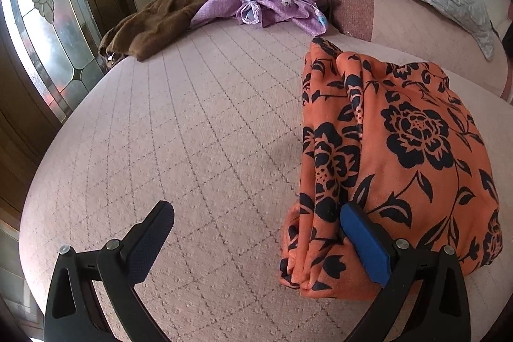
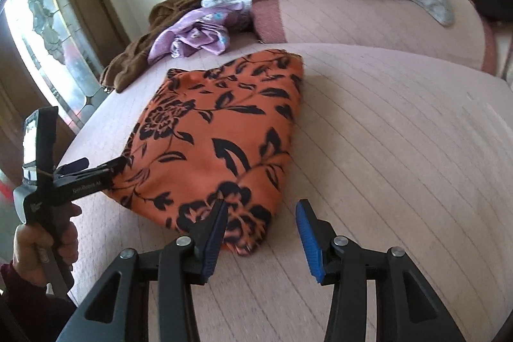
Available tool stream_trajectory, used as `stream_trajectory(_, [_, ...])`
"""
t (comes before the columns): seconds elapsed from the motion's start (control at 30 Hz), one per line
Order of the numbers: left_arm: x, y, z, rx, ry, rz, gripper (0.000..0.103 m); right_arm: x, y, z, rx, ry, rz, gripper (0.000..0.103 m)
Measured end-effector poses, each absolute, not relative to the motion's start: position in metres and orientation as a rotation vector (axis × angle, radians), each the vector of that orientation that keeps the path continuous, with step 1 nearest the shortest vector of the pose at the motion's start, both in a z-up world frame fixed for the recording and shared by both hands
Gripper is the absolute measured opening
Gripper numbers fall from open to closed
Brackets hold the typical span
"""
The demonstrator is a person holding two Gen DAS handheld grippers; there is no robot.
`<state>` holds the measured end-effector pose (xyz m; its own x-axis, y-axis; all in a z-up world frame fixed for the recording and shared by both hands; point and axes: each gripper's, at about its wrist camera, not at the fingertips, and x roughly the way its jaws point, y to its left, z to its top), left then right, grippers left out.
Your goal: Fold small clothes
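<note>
Left tool [image 1: 256,241] gapes at orange garment's [image 1: 400,149] edge.

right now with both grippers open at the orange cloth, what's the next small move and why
Probably close the left gripper on the bunched near edge of the orange cloth. Its fingers stand wide apart, with folds lying just inside the blue pad. The right gripper is also open at the other near corner, holding nothing, so neither can lift the cloth yet.
</note>
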<state>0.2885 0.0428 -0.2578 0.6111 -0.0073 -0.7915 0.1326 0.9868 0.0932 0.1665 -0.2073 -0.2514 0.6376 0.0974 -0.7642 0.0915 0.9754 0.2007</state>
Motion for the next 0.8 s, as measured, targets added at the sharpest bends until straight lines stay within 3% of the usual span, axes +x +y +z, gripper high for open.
stream_trajectory(0.2, [0.288,0.054,-0.249,0.085,0.898,-0.094,0.103,0.158,-0.215,-0.242,0.267,0.912,-0.028,0.049])
stream_trajectory(0.27, [0.290,0.059,-0.248,0.062,0.904,-0.097,0.103,0.159,-0.215,-0.240,0.271,0.922,-0.030,0.058])
stream_trajectory(0.43, [0.298,0.074,-0.256,-0.026,0.952,-0.115,0.103,0.169,-0.215,-0.243,0.345,0.947,-0.024,0.067])
stream_trajectory(0.8, [0.299,0.067,-0.258,-0.070,0.959,-0.178,0.103,0.184,-0.236,-0.272,0.615,0.986,-0.014,0.067])
